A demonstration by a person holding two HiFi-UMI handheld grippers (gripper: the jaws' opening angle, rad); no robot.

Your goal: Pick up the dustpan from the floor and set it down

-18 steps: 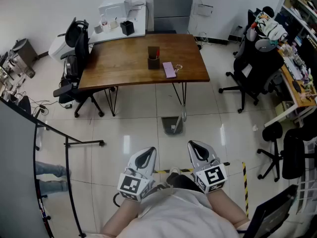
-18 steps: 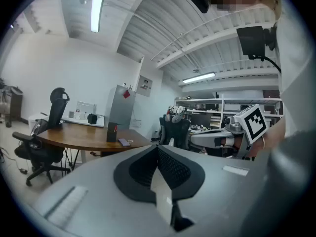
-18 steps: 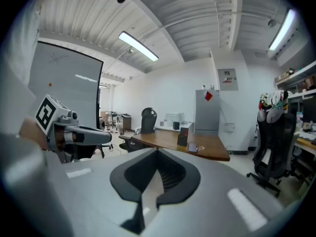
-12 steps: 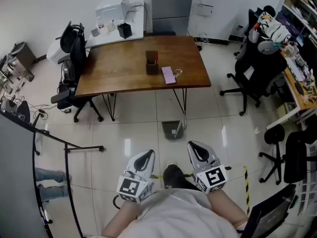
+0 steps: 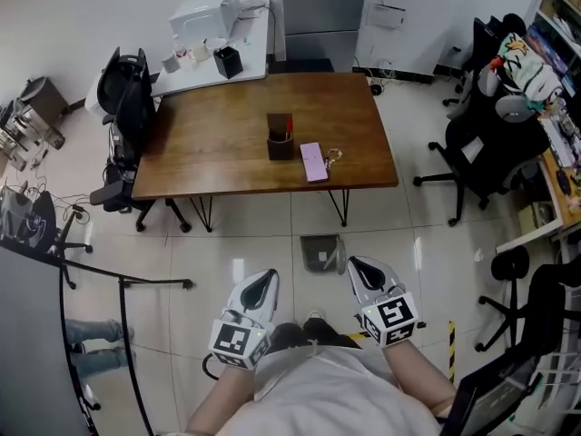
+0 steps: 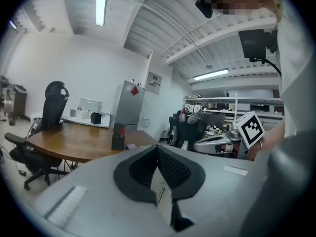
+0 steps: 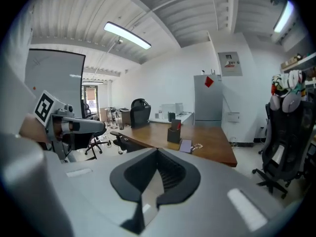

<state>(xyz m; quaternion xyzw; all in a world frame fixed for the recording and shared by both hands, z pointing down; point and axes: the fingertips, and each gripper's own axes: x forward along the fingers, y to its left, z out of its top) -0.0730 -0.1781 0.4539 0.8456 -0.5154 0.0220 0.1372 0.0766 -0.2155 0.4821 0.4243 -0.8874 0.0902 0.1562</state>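
The grey dustpan (image 5: 320, 252) lies on the pale tiled floor just in front of the wooden table (image 5: 209, 153), with its handle leaning towards a table leg. My left gripper (image 5: 266, 278) and right gripper (image 5: 359, 266) are held side by side near my body, short of the dustpan and on either side of it. Both point forward and slightly down. In the left gripper view the left gripper (image 6: 158, 149) has its pads together with nothing between them. The right gripper (image 7: 158, 154) is likewise shut and empty. The dustpan is hidden in both gripper views.
On the table stand a dark pen holder (image 5: 280, 137) and a pink notebook (image 5: 313, 162). Black office chairs stand at the left (image 5: 123, 107) and right (image 5: 481, 143). A black metal rack (image 5: 127, 271) is at my left, and yellow-black floor tape (image 5: 451, 348) at my right.
The view has moved forward: table and dustpan sit lower in the picture, so the dustpan is closer to the grippers. Both grippers stay shut and in the same pose.
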